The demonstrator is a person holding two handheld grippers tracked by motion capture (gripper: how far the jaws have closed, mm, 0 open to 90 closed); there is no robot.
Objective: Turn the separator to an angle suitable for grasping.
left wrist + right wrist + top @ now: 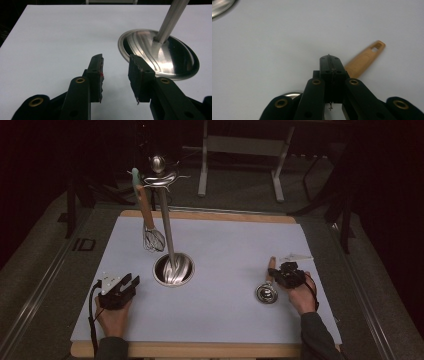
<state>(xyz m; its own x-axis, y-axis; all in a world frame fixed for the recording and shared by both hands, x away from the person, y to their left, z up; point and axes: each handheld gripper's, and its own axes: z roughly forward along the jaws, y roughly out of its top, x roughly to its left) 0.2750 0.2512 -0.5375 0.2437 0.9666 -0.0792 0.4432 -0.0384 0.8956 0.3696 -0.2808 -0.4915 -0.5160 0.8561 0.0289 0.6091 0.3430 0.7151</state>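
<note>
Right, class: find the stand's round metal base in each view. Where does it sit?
High view: metal base, mid-table, pole rising from it.
Left gripper view: right of middle, just beyond the open jaws.
Right gripper view: a sliver, top-left corner.
Shared landmark: the white sheet.

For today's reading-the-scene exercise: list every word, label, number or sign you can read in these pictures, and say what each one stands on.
"ID": pale letters on the dark floor strip left of the table in the high view.
No print can be read on the whisk, the steel stand, the wooden-handled ladle, the left gripper or the right gripper.
</note>
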